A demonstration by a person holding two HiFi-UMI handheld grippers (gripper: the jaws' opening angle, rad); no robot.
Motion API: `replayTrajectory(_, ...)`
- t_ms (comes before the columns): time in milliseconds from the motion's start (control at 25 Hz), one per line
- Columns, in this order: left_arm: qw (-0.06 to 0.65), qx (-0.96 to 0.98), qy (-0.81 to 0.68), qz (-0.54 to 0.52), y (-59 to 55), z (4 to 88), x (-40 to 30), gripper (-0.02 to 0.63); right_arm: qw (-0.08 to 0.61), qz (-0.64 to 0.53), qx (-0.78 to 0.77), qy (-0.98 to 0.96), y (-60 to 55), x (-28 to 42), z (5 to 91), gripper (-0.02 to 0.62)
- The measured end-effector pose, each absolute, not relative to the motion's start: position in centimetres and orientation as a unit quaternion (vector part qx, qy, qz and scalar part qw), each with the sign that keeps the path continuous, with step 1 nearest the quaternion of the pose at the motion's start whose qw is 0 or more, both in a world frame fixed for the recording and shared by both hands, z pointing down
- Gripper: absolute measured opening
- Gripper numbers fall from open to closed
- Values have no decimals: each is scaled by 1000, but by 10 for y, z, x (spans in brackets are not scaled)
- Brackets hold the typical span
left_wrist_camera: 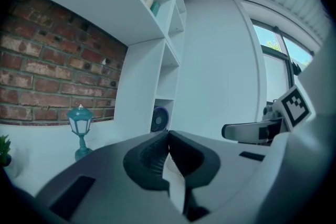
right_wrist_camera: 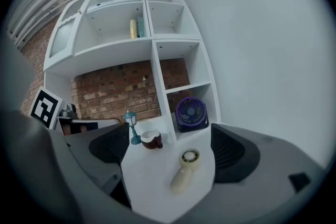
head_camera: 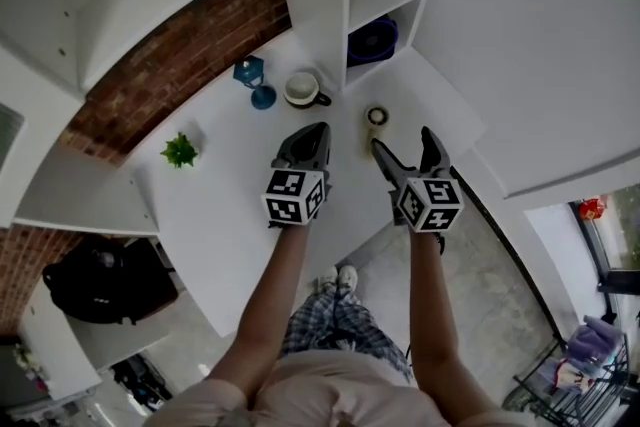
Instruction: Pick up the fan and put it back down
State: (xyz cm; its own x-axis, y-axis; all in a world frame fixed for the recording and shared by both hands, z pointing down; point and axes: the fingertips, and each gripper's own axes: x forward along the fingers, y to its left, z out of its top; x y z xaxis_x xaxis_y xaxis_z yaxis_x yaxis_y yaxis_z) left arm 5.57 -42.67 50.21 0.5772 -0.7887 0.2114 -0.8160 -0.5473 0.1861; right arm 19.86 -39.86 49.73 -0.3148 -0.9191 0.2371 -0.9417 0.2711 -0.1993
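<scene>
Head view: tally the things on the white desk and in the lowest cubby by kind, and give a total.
Fans: 2 (purple fan, cream handheld fan)
Lantern: 1
Mug: 1
Small green plant: 1
Total: 5

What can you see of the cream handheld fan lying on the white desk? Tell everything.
The cream fan looks like smooth plastic: a round head with a darker ringed centre and a tapering handle. It lies flat on the white desk, head toward the shelf unit, handle toward the camera. The open right gripper frames it without touching; nothing else touches it.
</scene>
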Motion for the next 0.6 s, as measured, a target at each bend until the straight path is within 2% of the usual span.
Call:
replayTrajectory(280,175,866,-464,62,-461,552,64,28,88,199,585,-782,-437,188,565,483)
replayTrajectory(440,201,859,-464,77,-464,583,67,28,121,229,584,-769,-448,182,606,417)
replayTrajectory(600,220,855,-462,88,-459,606,68,28,155,263,590,-747,-449,181,646,392)
